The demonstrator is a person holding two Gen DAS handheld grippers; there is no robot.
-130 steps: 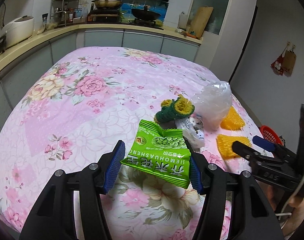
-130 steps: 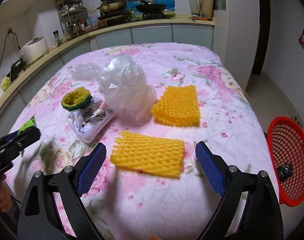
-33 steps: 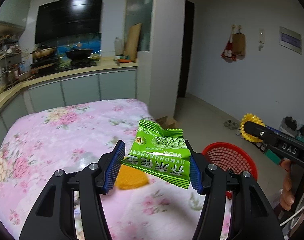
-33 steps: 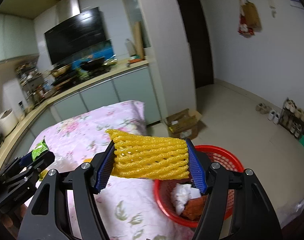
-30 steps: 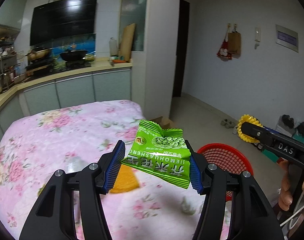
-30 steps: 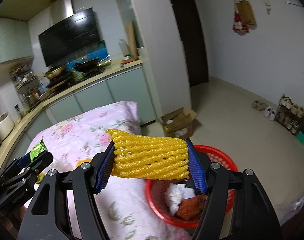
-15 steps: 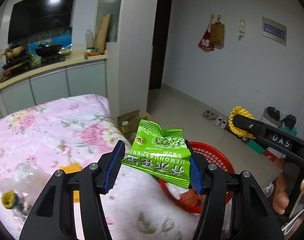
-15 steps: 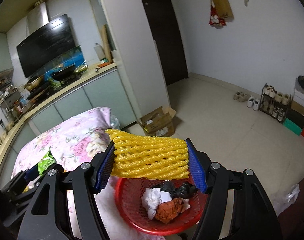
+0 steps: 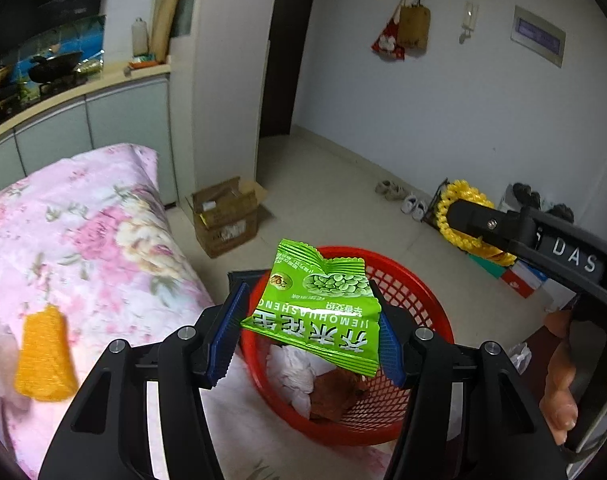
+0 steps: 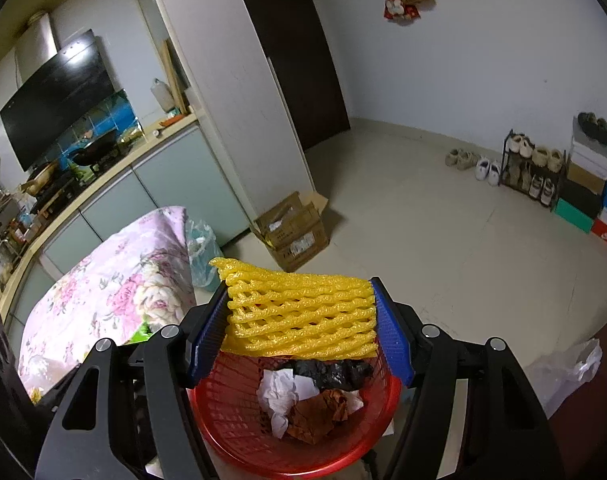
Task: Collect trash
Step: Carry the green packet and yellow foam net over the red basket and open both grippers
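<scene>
Holding two pieces of trash over one red basket (image 9: 431, 300), you have both tools loaded. Your left gripper (image 9: 309, 334) pinches a green snack packet (image 9: 317, 312) between its blue pads (image 9: 225, 340); the packet reads "JIEMOHUASHENG" upside down above large white Chinese characters, with a picture of green peas near its torn top edge. It hangs directly above the basket's near rim. Your right gripper (image 10: 299, 330) squeezes a yellow foam fruit net (image 10: 301, 314) flat between its pads, also above the basket. From the left camera, the right tool's arm crosses the frame with white letters "DAS" on it, your right hand (image 9: 561, 376) wrapped around its handle.

Inside the basket lie three kinds of rubbish: crumpled white paper (image 10: 281, 394), a brown wrapper (image 10: 315, 414) and a black bag (image 10: 329, 370).

One more yellow foam net (image 9: 43, 354) lies on the pink floral tablecloth (image 9: 83, 248) beside the basket. One open cardboard box (image 10: 293, 226) sits on the tiled floor by the white pillar; its label is too small to read. Shoes stand on a rack (image 10: 531, 166) by the far wall, next to stacked shoeboxes (image 10: 595, 192).
</scene>
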